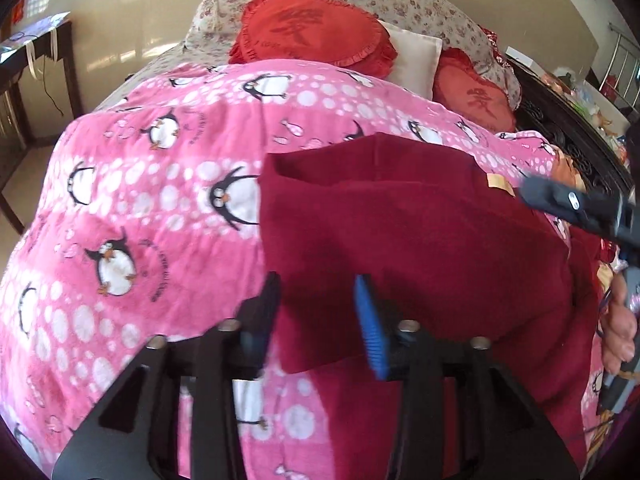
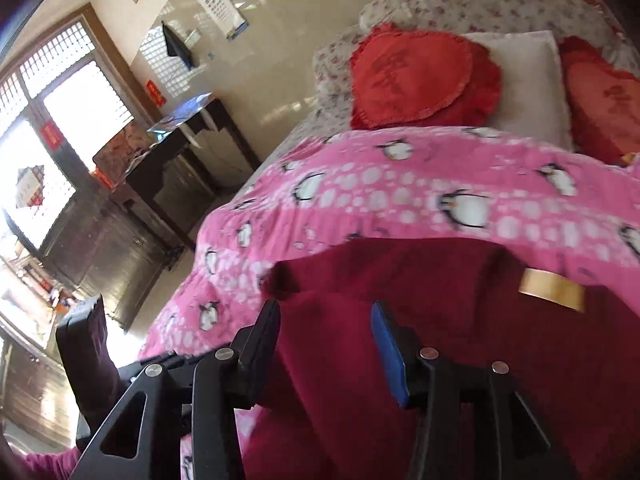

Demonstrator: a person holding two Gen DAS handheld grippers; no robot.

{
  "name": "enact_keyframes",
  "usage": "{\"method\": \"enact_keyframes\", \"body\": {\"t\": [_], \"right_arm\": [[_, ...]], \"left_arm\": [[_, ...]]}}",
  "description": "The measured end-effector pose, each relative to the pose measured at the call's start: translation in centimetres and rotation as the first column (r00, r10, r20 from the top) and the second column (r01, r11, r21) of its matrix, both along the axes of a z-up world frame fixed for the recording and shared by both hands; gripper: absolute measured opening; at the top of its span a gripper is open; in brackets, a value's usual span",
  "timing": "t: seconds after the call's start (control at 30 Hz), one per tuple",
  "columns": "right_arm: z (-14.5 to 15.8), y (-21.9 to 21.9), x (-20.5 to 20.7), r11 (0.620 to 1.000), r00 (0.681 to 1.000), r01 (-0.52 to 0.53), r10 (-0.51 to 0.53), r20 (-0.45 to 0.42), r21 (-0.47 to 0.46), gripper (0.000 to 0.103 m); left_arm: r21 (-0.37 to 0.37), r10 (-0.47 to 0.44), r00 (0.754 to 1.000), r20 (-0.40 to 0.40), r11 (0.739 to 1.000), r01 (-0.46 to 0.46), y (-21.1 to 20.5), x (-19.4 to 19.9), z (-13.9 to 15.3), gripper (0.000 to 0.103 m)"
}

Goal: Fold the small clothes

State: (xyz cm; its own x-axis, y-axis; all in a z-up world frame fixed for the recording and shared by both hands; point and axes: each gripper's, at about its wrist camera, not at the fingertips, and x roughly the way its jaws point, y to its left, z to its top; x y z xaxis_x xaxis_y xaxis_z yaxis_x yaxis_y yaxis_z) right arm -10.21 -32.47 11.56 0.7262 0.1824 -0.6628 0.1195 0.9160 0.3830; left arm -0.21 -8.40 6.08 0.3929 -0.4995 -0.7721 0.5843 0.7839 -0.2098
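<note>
Garment [image 1: 420, 248]: dark red, lying partly folded on pink blanket [image 1: 160, 200]
Left gripper [image 1: 320, 312]: released, over garment's near edge
Right gripper [image 2: 324, 332]: released, above garment
Progress: early, more folds left

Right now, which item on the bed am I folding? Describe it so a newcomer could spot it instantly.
Start at the bed covered by the pink penguin blanket. On its near side, below the two red heart cushions, lies a dark red garment. It is the only plain maroon fabric there and has a small tan label near its far edge.
</note>
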Motion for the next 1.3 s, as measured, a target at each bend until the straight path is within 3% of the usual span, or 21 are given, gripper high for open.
{"method": "enact_keyframes", "body": {"t": [0.03, 0.13, 0.2, 0.33, 0.4, 0.5, 0.63, 0.73, 0.77, 0.87, 0.97, 1.13, 1.2, 1.3], "right_arm": [[-0.5, -1.2, -1.5, 0.997, 0.998, 0.047, -0.049, -0.027, -0.053, 0.045], [-2.9, -4.6, -4.9, 0.970, 0.977, 0.165, -0.186, -0.106, -0.181, 0.045], [-5.7, -7.1, -6.7, 0.940, 0.937, 0.239, -0.289, -0.196, -0.243, 0.045], [-6.0, -8.9, -10.0, 0.961, 0.948, 0.249, -0.267, -0.171, -0.121, 0.042], [-5.0, -9.5, -11.1, 0.953, 0.944, 0.278, -0.295, -0.148, -0.123, 0.042], [-3.2, -11.9, -13.3, 0.915, 0.913, 0.385, -0.397, -0.094, -0.124, 0.044], [-3.3, -14.4, -14.6, 0.832, 0.827, 0.510, -0.544, -0.144, -0.216, 0.044], [-5.3, -15.7, -14.2, 0.865, 0.846, 0.474, -0.500, -0.186, -0.167, 0.043], [-6.0, -16.1, -14.4, 0.863, 0.837, 0.474, -0.503, -0.215, -0.174, 0.025], [-5.5, -15.8, -17.0, 0.859, 0.839, 0.490, -0.511, -0.185, -0.151, 0.012], [-5.1, -14.5, -21.4, 0.845, 0.823, 0.514, -0.534, -0.192, -0.149, 0.012], [-7.9, -12.6, -26.8, 0.860, 0.807, 0.507, -0.495, -0.321, -0.052, 0.012], [-7.1, -12.7, -28.5, 0.832, 0.785, 0.553, -0.539, -0.305, -0.044, 0.012], [-4.0, -13.4, -29.9, 0.794, 0.772, 0.605, -0.604, -0.197, -0.061, 0.017]], "left_arm": [[0.001, 0.002, 1.000, -0.008, 1.000, -0.002, -0.5, 0.0, -0.4, 0.057], [0.051, 0.007, 1.000, -0.030, 0.999, -0.005, -2.5, -0.2, -2.0, 0.062], [0.105, -0.001, 1.000, -0.020, 0.994, 0.003, -3.4, -0.6, -2.9, 0.064], [0.191, -0.028, 0.999, 0.026, 0.981, 0.023, -4.7, -1.4, -2.1, 0.064], [0.169, -0.018, 1.000, 0.022, 0.985, 0.014, -4.6, -1.7, -1.1, 0.064], [0.104, -0.014, 1.000, 0.022, 0.994, 0.012, -4.4, -2.2, 0.5, 0.064], [0.086, -0.039, 0.999, 0.030, 0.996, 0.036, -5.4, -3.5, 2.0, 0.064], [0.101, -0.071, 0.997, 0.031, 0.993, 0.068, -6.6, -4.5, 2.6, 0.064], [0.106, -0.083, 0.996, 0.033, 0.991, 0.079, -6.8, -4.9, 2.7, 0.064], [0.103, -0.105, 0.993, 0.058, 0.990, 0.099, -7.2, -5.9, 3.1, 0.064], [0.105, -0.109, 0.992, 0.055, 0.989, 0.103, -7.2, -6.6, 2.5, 0.064], [0.116, -0.121, 0.993, 0.004, 0.986, 0.119, -7.7, -7.1, 1.0, 0.064], [0.119, -0.130, 0.991, 0.014, 0.985, 0.128, -7.8, -7.5, 1.0, 0.064], [0.118, -0.137, 0.990, 0.028, 0.984, 0.133, -7.9, -8.0, 1.1, 0.064]]}}
